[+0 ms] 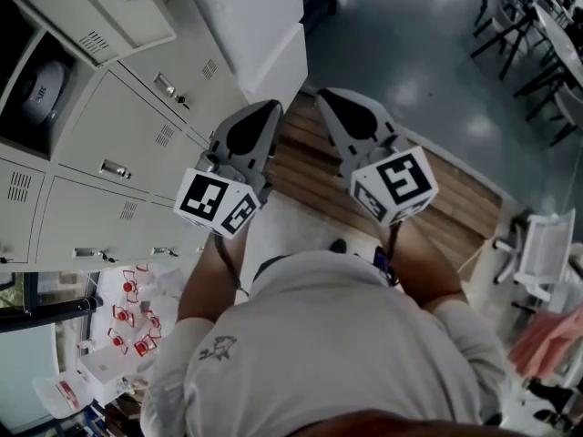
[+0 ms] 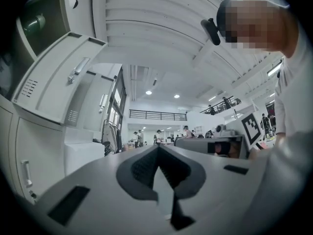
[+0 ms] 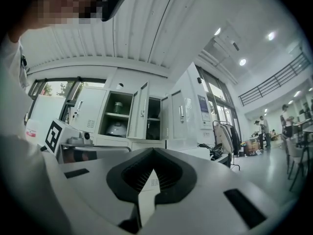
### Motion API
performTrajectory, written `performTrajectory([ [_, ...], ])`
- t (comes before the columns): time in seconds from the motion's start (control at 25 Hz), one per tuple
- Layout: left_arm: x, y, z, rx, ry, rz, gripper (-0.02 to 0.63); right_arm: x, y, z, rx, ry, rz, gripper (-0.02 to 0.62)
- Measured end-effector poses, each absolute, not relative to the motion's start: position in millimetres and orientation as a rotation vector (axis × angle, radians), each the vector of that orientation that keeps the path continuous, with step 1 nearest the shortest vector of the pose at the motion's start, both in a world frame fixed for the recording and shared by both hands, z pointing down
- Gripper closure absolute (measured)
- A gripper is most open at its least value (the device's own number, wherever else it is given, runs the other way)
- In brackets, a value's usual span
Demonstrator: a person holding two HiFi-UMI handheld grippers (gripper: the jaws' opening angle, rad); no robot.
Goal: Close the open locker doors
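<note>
A bank of grey lockers (image 1: 137, 144) runs along the left of the head view. One locker door (image 1: 91, 7) stands open at the top left, beside an open compartment (image 1: 41, 89) with a helmet inside. In the left gripper view that open door (image 2: 63, 77) hangs close on the left. The right gripper view shows two open doors (image 3: 139, 110) and a helmet (image 3: 116, 127) on a shelf. My left gripper (image 1: 273, 106) (image 2: 157, 147) and right gripper (image 1: 326, 93) (image 3: 153, 151) are held side by side, both shut and empty, apart from the lockers.
A white cabinet (image 1: 264, 35) stands beyond the lockers. A wooden floor strip (image 1: 310, 167) lies below the grippers. Chairs and tables (image 1: 528, 25) fill the top right, and a white chair (image 1: 547, 244) is at the right. Boxes with red items (image 1: 127, 321) sit at the lower left.
</note>
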State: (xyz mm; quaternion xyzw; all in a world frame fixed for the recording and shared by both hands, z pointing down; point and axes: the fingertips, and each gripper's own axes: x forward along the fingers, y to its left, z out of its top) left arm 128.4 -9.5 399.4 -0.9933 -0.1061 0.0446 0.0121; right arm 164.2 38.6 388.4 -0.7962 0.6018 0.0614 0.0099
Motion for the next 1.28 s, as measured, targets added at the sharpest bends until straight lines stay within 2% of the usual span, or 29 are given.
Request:
performTrajectory([
  [0.48, 207.2, 4.3, 402.9, -3.100, -0.274, 0.085, 0.607, 236.2, 49.0, 386.8, -2.445, 1.943, 0.192, 0.595],
  [1.04, 316.3, -81.2, 402.9, -3.102, -0.086, 0.104, 0.607, 334.8, -38.2, 393.6, -2.284, 2.092, 0.130, 0.595],
  [1.28, 352.0, -134.0, 376.0, -3.083, 0.027, 0.093, 0.607, 372.6, -99.2, 370.4, -2.198, 2.200, 0.145, 0.595],
])
